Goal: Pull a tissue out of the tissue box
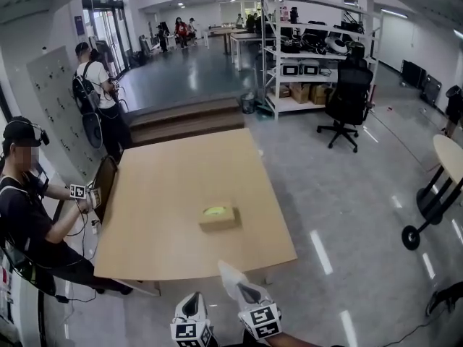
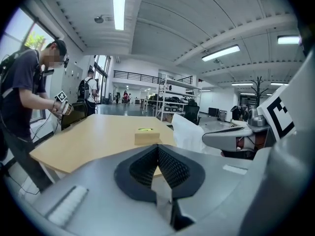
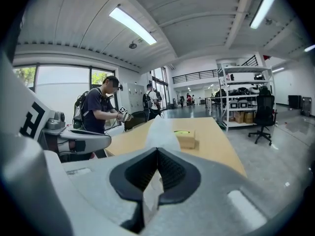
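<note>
Evidently the pull itself is done. The tissue [image 1: 233,279] is free of the tissue box [image 1: 219,217] and stands up from the right gripper [image 1: 249,296], whose jaws are pinched together on it; the right gripper view shows the white sheet rising above the closed jaws and trailing below them. The left gripper [image 1: 193,302] sits just beside it with its jaws together and nothing between them. The box rests on the table [image 1: 145,215], well apart from both grippers, with its yellow-green opening on top; whether another sheet pokes out is too small to tell. What is left, at most, is putting the tissue down or letting it go.

Both grippers are off the table, on the near side of its front edge, over bare floor, so that edge lies between them and the box. The box sits in from the edges, towards the near right corner. A seated person [image 1: 29,215] works at the table's left side — the crowded side. To the right the floor is open; the office chair [image 1: 347,100] and the round table [image 1: 452,157] stand well apart.
</note>
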`<state>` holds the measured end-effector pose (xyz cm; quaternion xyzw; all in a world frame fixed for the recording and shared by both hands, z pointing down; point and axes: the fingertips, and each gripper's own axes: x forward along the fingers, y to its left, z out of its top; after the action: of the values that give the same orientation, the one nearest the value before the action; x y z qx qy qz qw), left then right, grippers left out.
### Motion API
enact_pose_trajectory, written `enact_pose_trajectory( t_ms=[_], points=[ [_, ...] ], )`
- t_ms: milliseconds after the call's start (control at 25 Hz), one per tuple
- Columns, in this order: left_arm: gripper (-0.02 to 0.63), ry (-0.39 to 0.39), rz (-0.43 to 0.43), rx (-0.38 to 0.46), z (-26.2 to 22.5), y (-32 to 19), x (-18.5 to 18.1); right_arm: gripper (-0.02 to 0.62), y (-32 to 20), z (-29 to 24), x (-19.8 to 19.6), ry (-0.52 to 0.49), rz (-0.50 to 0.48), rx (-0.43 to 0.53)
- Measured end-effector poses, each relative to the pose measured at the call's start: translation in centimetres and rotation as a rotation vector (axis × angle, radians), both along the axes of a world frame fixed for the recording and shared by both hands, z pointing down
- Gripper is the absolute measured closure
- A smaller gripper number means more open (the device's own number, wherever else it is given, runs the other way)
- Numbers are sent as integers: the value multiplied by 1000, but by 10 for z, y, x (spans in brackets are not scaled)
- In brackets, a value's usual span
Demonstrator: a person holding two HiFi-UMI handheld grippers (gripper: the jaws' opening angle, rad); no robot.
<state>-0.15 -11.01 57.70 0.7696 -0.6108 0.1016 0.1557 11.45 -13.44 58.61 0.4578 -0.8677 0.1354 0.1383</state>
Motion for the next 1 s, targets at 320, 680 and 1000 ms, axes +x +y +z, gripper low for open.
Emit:
enact_pose_trajectory(
  t_ms=[320, 680, 1000],
  points=[
    [588, 12, -1, 16, 1, 32, -7, 600, 30, 5, -12, 28, -14, 7],
    [588, 55, -1, 25, -1, 91, -48, 601, 87, -3, -47, 62, 27, 25],
    [588, 99, 49, 79, 4, 151, -94, 600, 162, -17, -89, 102, 77, 54]
  ],
)
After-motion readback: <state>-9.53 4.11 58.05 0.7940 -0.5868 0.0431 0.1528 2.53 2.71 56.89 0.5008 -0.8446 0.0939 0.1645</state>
